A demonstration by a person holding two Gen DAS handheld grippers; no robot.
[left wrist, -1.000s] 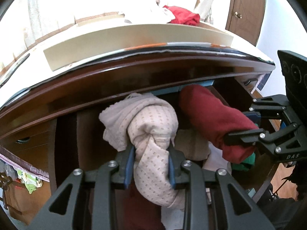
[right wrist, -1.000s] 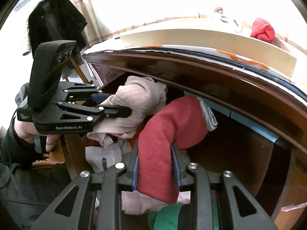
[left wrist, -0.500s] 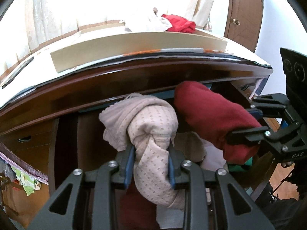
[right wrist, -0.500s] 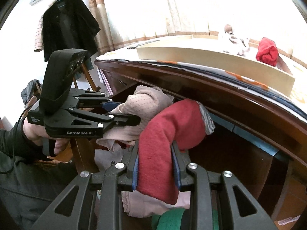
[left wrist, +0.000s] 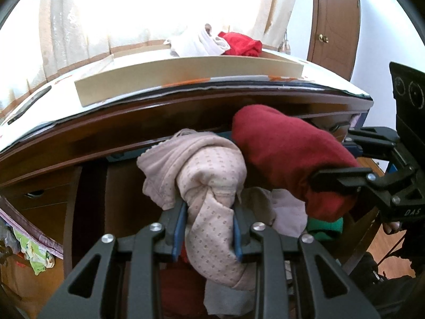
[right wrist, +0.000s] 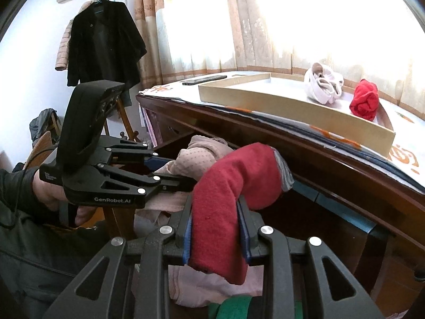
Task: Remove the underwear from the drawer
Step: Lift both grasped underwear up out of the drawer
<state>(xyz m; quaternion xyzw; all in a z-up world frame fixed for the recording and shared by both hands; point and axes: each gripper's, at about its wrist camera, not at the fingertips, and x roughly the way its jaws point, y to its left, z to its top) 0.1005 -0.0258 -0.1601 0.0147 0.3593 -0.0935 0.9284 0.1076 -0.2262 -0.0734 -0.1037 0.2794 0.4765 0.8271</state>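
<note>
Step in hand: lift-out. The left tool (left wrist: 209,228) is clamped on a pink dotted underwear bundle (left wrist: 209,175); the right tool (right wrist: 216,227) is clamped on a dark red rolled garment (right wrist: 239,175). Both bundles hang above the open drawer (left wrist: 90,186), just below the front edge of the counter (left wrist: 186,106). More clothing lies in the drawer beneath. Next move, as judged: raise both tools clear of the counter's front edge, then carry the bundles to the cardboard tray (right wrist: 305,109) on top, where a white piece and a red piece already lie.
</note>
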